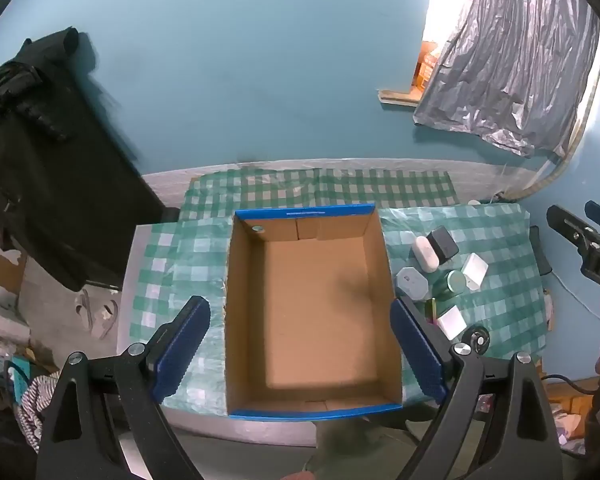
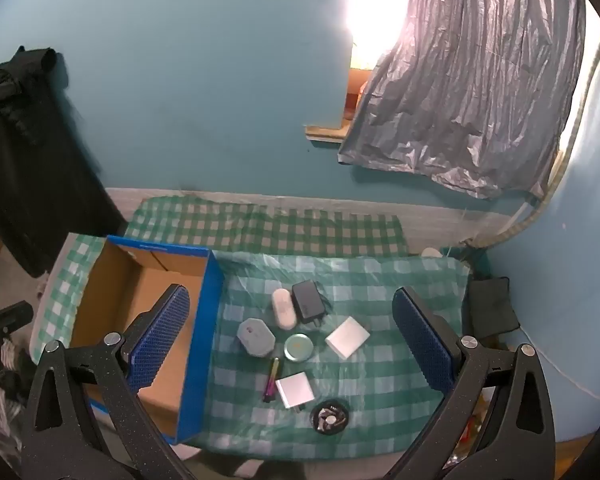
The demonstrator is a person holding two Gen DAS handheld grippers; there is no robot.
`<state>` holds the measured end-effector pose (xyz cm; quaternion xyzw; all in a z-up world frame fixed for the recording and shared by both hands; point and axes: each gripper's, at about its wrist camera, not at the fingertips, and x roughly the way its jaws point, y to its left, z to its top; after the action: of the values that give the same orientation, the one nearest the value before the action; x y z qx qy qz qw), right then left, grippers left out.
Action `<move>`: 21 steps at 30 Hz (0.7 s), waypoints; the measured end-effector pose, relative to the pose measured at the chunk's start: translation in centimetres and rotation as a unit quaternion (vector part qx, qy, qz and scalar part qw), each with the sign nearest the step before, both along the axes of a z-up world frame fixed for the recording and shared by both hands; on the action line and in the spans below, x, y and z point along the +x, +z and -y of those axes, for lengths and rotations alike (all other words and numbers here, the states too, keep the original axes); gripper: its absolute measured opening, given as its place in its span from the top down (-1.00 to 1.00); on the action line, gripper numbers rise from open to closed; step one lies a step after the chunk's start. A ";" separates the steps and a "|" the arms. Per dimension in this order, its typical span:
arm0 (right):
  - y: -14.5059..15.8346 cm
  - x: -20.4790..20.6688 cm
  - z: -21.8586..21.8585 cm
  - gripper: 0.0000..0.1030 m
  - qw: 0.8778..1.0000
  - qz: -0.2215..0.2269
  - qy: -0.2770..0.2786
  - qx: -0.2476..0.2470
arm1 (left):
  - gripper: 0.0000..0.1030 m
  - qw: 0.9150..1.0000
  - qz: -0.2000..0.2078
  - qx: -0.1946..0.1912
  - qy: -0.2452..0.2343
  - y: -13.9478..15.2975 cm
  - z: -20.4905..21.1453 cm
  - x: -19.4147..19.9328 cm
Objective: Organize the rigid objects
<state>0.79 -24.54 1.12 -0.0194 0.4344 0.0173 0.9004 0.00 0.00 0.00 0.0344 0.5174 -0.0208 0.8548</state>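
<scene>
- The cardboard box (image 1: 312, 312) is sitting empty on the checked worktop (image 2: 380, 400), its long axis running away from the camera.
- Left tongs (image 1: 300, 352) are hovering released over it; right tongs (image 2: 296, 344) are hanging released above the small items.
- The black charger (image 2: 308, 301), white oval case (image 2: 284, 308) and round tin (image 2: 298, 347) are lying just right of the box.
- The left view is cutting off the pen (image 2: 273, 378), which is pointing away from the camera.

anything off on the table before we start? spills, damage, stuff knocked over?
Nothing stands out. The box sits square and empty on the checked cloth. The small items lie loose beside it: black charger, white case, grey octagonal case, round tin, two white blocks, a pen. No spill or damage visible. Both grippers open.
</scene>
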 end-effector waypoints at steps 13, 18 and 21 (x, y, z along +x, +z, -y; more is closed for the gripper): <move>-0.1 0.4 0.1 -0.97 1.000 0.000 0.000 0.003 | -0.80 1.000 -0.003 -0.012 0.003 -0.2 0.2 0.3; -0.3 0.6 0.1 -0.97 1.000 -0.002 0.001 0.003 | -0.80 1.000 -0.006 -0.028 0.005 -0.3 -0.1 0.5; -0.3 0.7 0.1 -0.97 1.000 -0.003 0.001 0.003 | -0.80 1.000 -0.006 -0.028 0.005 -0.4 -0.3 0.5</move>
<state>1.51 -24.65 0.81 -0.0174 0.4370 0.0193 0.8991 0.55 0.34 -0.39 0.0074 0.5222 -0.0308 0.8523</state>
